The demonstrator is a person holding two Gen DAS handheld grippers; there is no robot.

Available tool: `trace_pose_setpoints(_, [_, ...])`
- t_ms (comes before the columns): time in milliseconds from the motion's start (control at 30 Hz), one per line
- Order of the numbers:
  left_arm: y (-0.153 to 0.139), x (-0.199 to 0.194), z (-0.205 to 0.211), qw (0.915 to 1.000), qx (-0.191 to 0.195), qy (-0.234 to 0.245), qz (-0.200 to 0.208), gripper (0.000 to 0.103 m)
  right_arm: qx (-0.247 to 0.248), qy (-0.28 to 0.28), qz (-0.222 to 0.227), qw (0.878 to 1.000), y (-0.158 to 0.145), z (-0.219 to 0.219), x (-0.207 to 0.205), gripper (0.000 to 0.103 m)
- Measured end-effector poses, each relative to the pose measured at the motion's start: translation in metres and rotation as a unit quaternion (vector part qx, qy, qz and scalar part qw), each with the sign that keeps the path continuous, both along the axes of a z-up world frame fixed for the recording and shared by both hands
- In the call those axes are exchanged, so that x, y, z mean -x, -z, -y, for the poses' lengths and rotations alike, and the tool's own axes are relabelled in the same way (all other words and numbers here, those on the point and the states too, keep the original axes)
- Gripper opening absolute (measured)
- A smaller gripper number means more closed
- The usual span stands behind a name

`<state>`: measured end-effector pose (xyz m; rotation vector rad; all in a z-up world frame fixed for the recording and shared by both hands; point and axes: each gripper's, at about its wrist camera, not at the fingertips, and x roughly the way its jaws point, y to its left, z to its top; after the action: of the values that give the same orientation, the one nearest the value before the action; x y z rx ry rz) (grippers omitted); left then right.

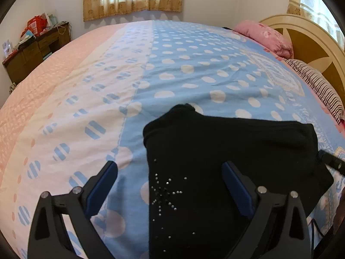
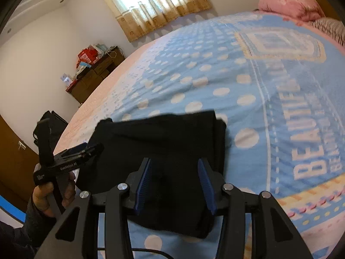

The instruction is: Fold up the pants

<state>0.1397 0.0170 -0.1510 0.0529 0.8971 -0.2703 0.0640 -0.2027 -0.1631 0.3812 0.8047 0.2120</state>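
Between our left gripper (image 1: 170, 187)'s widely spread blue-padded fingers (image 1: 101, 190) lies the edge of the folded black fabric pants (image 1: 215, 151) with a rhinestone starburst, nothing pinched. Our right gripper (image 2: 175, 185) holds its fingers (image 2: 143, 185) partly apart above the same pants, its pads off the cloth. The pants rest flat on the blue polka-dot bedspread (image 1: 194, 69), with a pink pillow (image 1: 265, 36) near the wooden headboard (image 1: 306, 41).
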Motion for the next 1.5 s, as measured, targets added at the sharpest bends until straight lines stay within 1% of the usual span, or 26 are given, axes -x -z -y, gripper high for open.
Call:
trace_pose_setpoints(67, [0.001, -0.001, -0.002, 1.0, 0.004, -0.001, -0.003, 0.1, 0.004, 0.0, 0.015, 1.0, -0.012, -0.002, -0.006, 0.047])
trace_pose_setpoints(200, [0.002, -0.002, -0.002, 1.0, 0.005, -0.002, -0.005, 0.101, 0.018, -0.001, 0.028, 0.999, -0.02, -0.003, -0.025, 0.047])
trace_pose_setpoints(300, [0.002, -0.002, -0.002, 1.0, 0.005, -0.002, -0.006, 0.101, 0.021, 0.004, 0.014, 1.0, -0.014, 0.001, -0.043, 0.047])
trace_pose_setpoints(367, [0.002, -0.002, -0.002, 1.0, 0.006, -0.001, -0.006, 0.101, 0.023, 0.012, -0.003, 1.0, -0.005, 0.006, -0.052, 0.047])
trace_pose_setpoints(433, [0.002, -0.002, -0.002, 0.9999, 0.007, -0.003, -0.007, 0.102, 0.014, 0.016, -0.02, 1.0, 0.004, 0.01, -0.057, 0.047])
trace_pose_setpoints(500, [0.004, -0.002, -0.003, 0.9999, 0.009, -0.003, -0.008, 0.102, 0.003, 0.018, -0.015, 1.0, 0.008, 0.013, -0.055, 0.047])
trace_pose_setpoints(733, [0.004, -0.001, -0.004, 0.9999, 0.007, -0.003, -0.013, 0.102, 0.011, 0.015, -0.013, 1.0, 0.012, 0.012, -0.052, 0.047])
trace_pose_setpoints(800, [0.001, 0.002, -0.004, 0.9999, 0.004, -0.001, -0.01, 0.102, 0.02, 0.015, -0.014, 1.0, 0.013, 0.011, -0.048, 0.047])
trace_pose_setpoints(833, [0.0, 0.004, -0.004, 1.0, -0.001, 0.0, -0.006, 0.102, 0.033, 0.019, -0.015, 0.999, 0.014, 0.01, -0.046, 0.047])
trace_pose_setpoints(867, [0.0, 0.006, -0.004, 1.0, -0.006, 0.002, -0.005, 0.102, 0.045, 0.025, -0.022, 0.998, 0.018, 0.011, -0.045, 0.048])
trace_pose_setpoints(900, [0.002, 0.006, -0.005, 0.9999, -0.008, 0.003, -0.006, 0.102, 0.048, 0.03, -0.031, 0.998, 0.024, 0.013, -0.044, 0.056])
trace_pose_setpoints(933, [0.004, 0.006, -0.006, 0.9999, -0.006, 0.003, -0.008, 0.103, 0.016, 0.031, -0.043, 0.998, 0.033, 0.019, -0.044, 0.056])
trace_pose_setpoints(967, [0.005, 0.006, -0.008, 0.9999, -0.001, 0.002, -0.011, 0.103, -0.012, 0.035, -0.034, 0.999, 0.035, 0.027, -0.041, 0.056])
trace_pose_setpoints(1000, [0.006, 0.006, -0.011, 0.9999, 0.007, 0.0, -0.015, 0.103, -0.026, 0.035, -0.03, 0.999, 0.037, 0.031, -0.039, 0.056])
trace_pose_setpoints(1067, [0.006, 0.005, -0.011, 0.9998, 0.01, -0.002, -0.018, 0.103, -0.03, 0.034, -0.029, 0.999, 0.037, 0.033, -0.038, 0.056])
trace_pose_setpoints(1133, [0.005, 0.005, -0.01, 0.9999, 0.004, 0.0, -0.015, 0.103, -0.015, 0.032, -0.029, 0.999, 0.036, 0.03, -0.038, 0.056])
trace_pose_setpoints(1200, [0.003, 0.006, -0.009, 0.9999, -0.001, 0.001, -0.013, 0.103, -0.014, 0.032, -0.03, 0.999, 0.035, 0.03, -0.037, 0.056])
trace_pose_setpoints(1267, [-0.002, 0.008, -0.009, 0.9999, -0.01, -0.004, -0.012, 0.102, -0.009, 0.035, -0.033, 0.999, 0.032, 0.029, -0.034, 0.055])
trace_pose_setpoints(1333, [-0.015, 0.014, -0.009, 0.9999, -0.013, -0.004, 0.007, 0.102, 0.02, 0.056, -0.027, 0.998, 0.02, 0.028, -0.022, 0.055])
trace_pose_setpoints(1400, [-0.033, 0.018, -0.003, 0.9995, -0.008, 0.011, 0.028, 0.102, 0.028, 0.063, -0.009, 0.998, 0.007, 0.028, -0.006, 0.055])
trace_pose_setpoints(1433, [-0.04, 0.019, 0.001, 0.9992, -0.007, 0.018, 0.036, 0.102, 0.025, 0.061, -0.003, 0.998, 0.002, 0.027, 0.004, 0.055])
trace_pose_setpoints(1500, [-0.053, 0.017, 0.016, 0.9979, -0.001, 0.046, 0.046, 0.102, 0.023, 0.054, 0.004, 0.998, -0.006, 0.026, 0.02, 0.055])
